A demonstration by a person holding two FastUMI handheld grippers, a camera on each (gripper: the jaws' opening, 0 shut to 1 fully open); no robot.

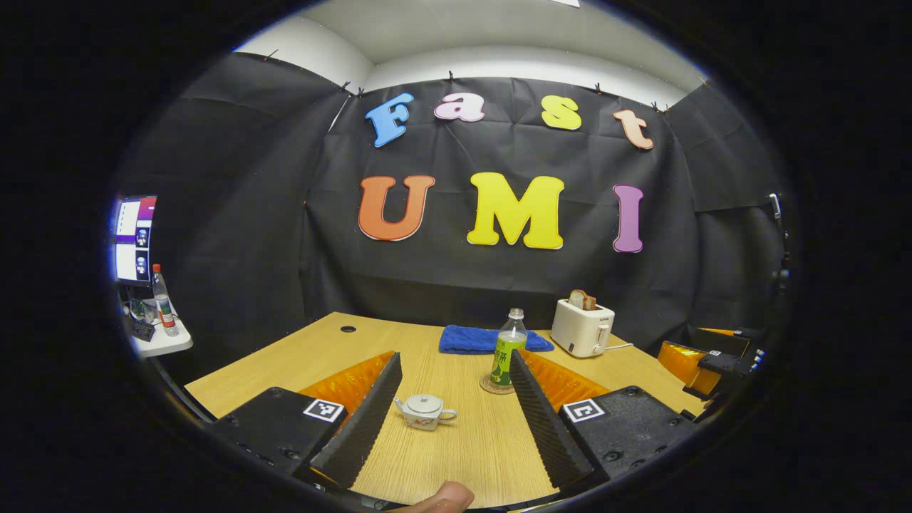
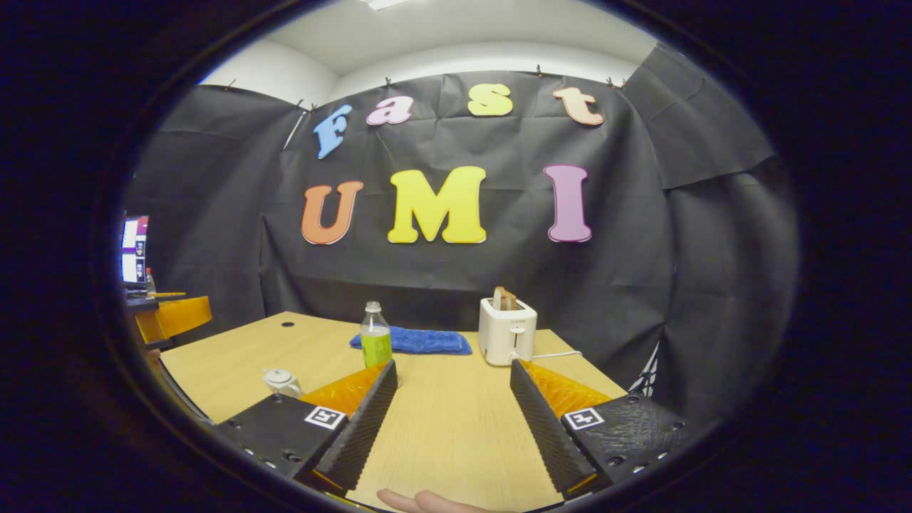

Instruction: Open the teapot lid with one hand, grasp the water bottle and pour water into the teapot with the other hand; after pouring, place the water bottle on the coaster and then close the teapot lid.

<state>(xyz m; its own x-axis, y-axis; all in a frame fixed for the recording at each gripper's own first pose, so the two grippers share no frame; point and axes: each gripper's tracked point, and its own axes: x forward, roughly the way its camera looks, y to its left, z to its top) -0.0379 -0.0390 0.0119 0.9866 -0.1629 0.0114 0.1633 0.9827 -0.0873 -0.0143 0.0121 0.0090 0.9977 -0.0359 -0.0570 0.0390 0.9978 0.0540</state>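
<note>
**Q:** Report the status of both tongs.

**A:** I am holding my left gripper (image 1: 456, 406) with its jaws spread wide — nothing is sitting between the fingers (image 1: 367, 420). My right gripper (image 2: 452, 420) is standing equally wide open and is gripping nothing. Both are hovering above the near edge of the wooden table (image 1: 456, 456).

**Q:** Where are the task items sitting?

**A:** In the left gripper view, the teapot (image 1: 425, 412) is resting on the table with its lid (image 1: 425, 404) on, framed between my left fingers but clear of both. The water bottle (image 1: 508, 349) is standing upright on the coaster (image 1: 491, 387), farther back and to the right of the teapot. In the right gripper view, the teapot (image 2: 282, 381) is lying to the left, outside my right fingers, and the bottle (image 2: 375, 335) is standing behind the left finger's tip.

**Q:** Anything else on the table?

**A:** A blue towel (image 1: 491, 339) is lying at the far edge, and a toaster (image 1: 582, 326) holding bread is sitting just right of it.
</note>
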